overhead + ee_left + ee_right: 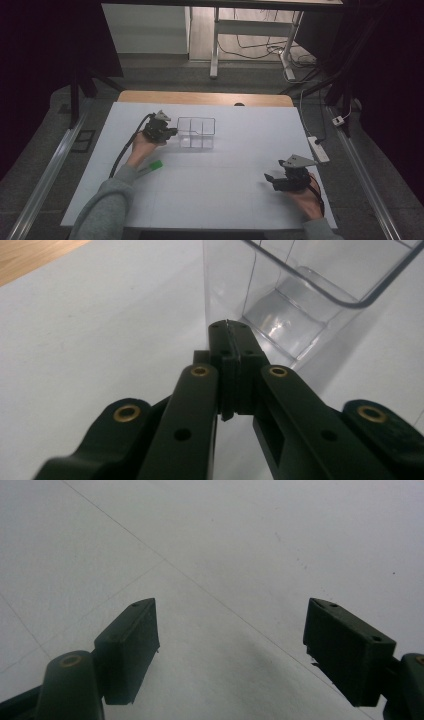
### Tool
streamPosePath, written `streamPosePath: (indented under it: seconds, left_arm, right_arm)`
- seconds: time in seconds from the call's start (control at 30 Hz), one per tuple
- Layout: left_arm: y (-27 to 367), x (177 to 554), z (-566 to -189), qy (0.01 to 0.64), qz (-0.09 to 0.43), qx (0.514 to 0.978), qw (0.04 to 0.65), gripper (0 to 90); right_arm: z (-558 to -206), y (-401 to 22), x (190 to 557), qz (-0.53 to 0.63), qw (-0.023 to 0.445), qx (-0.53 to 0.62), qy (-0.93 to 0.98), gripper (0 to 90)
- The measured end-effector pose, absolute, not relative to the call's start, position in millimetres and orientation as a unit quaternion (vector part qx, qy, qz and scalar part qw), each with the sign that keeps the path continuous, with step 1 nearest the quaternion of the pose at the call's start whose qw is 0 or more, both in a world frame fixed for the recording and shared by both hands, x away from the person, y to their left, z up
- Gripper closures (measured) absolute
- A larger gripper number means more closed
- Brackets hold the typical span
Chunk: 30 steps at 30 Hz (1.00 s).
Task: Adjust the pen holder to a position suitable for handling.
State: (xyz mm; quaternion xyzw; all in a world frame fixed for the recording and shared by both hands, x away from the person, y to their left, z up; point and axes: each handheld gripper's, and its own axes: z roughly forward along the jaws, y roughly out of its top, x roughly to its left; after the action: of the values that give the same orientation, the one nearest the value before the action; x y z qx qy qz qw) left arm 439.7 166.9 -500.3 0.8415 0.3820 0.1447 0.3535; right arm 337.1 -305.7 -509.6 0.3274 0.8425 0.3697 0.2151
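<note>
Left gripper (172,133) jaws pressed together, nothing between them, tips just beside left wall of clear plastic box (196,132). Box upright on white counter (225,190), far-centre, divided into compartments. Right gripper (270,179) spread wide, empty, over bare counter near right. Green item (156,165) beside left forearm.

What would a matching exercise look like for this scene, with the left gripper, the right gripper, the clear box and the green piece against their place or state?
1 left gripper
2 right gripper
3 clear box
4 green piece

a jaws open over bare table
b lying by the left sleeve
c jaws shut, tip by the box wall
d standing mid-table, divided into compartments

Pairs: 1-c, 2-a, 3-d, 4-b
</note>
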Motion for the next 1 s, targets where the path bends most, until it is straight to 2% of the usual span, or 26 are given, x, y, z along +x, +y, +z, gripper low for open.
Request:
streamPosePath:
  seconds: [0.5,1.0]
  left_arm:
    - [141,442,-504,0.361,0.136,0.851,0.356,89.3]
    - [135,444,-507,0.356,0.128,0.853,0.361,89.2]
  right_arm:
    - [-511,-305,337,0.366,0.214,0.327,0.845,22.0]
    - [-510,-305,337,0.364,0.218,0.324,0.845,22.0]
